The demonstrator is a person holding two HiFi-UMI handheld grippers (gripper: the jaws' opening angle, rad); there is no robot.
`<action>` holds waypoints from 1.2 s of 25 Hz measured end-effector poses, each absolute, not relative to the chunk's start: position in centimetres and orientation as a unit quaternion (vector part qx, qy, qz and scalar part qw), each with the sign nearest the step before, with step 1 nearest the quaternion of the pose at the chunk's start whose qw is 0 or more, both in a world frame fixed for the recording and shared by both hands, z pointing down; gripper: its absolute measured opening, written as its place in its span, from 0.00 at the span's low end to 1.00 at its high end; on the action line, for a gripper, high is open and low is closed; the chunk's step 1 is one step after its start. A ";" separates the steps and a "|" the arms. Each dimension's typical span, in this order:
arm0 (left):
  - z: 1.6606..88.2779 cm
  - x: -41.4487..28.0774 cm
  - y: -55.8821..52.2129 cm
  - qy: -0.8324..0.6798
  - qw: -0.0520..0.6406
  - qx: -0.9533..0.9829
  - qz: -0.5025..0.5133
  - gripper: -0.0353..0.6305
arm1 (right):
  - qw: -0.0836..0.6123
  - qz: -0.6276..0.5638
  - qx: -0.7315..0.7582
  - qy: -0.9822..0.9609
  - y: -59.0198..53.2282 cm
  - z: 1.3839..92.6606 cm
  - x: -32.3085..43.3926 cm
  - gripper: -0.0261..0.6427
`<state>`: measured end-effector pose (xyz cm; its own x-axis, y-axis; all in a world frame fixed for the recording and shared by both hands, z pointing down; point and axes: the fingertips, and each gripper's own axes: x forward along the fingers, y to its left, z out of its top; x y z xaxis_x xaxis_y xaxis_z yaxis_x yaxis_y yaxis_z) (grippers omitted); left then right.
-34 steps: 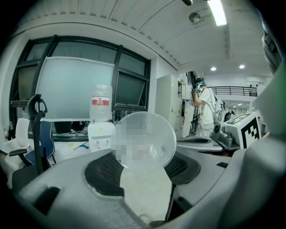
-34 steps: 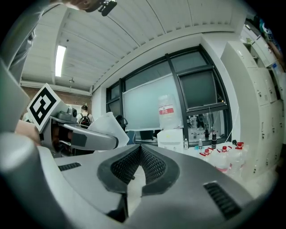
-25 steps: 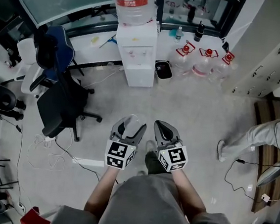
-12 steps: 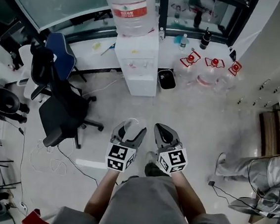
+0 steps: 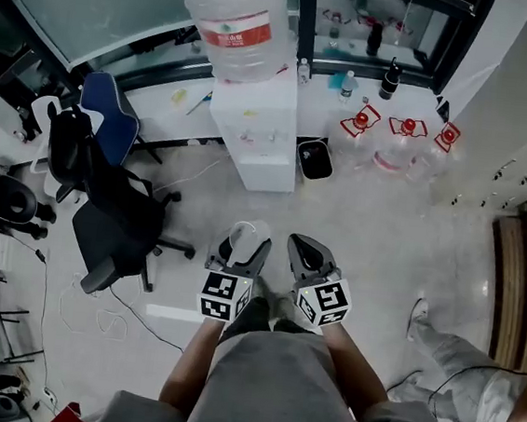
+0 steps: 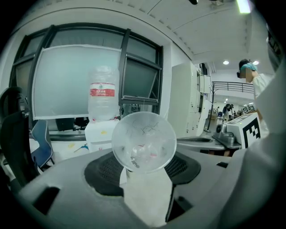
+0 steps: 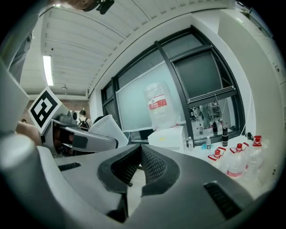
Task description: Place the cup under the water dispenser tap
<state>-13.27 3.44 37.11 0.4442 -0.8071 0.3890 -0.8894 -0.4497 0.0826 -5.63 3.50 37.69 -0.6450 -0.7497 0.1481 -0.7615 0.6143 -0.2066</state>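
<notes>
My left gripper (image 5: 246, 248) is shut on a clear plastic cup (image 5: 247, 235), held at waist height. In the left gripper view the cup (image 6: 143, 141) fills the middle, its round bottom facing the camera. The white water dispenser (image 5: 253, 129) with a big bottle (image 5: 229, 19) on top stands ahead across bare floor, well apart from the cup. It also shows small behind the cup (image 6: 100, 134). My right gripper (image 5: 309, 254) travels beside the left one, shut and with nothing in it; its pads meet at the tip (image 7: 139, 166).
A black office chair (image 5: 112, 222) and a blue one (image 5: 106, 109) stand left of the dispenser. A black bin (image 5: 314, 157) and several red-capped water jugs (image 5: 402, 140) sit to its right. Cables (image 5: 94, 305) trail on the floor at left. Another person's leg (image 5: 450, 351) is at lower right.
The dispenser has come closer and sits lower in the head view as both grippers advance toward it. The other person's leg has slid toward the lower right corner.
</notes>
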 end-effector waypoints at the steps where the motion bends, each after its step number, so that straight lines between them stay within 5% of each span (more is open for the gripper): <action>1: 37.3 -13.5 2.7 -0.507 0.139 0.838 0.147 0.46 | 0.024 0.126 0.421 -0.898 2.9 37.8 -5.8 0.05; 30: 43.2 -17.7 -20.9 -0.406 0.165 0.874 0.209 0.46 | 0.034 0.178 0.518 -0.836 -20.0 41.3 -11.7 0.05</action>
<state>-17.72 -20.89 43.23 0.5827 -0.6410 0.4995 -0.7790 -0.6157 0.1187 -11.74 -20.04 41.34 -0.4614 -0.8535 0.2421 -0.8780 0.4000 -0.2629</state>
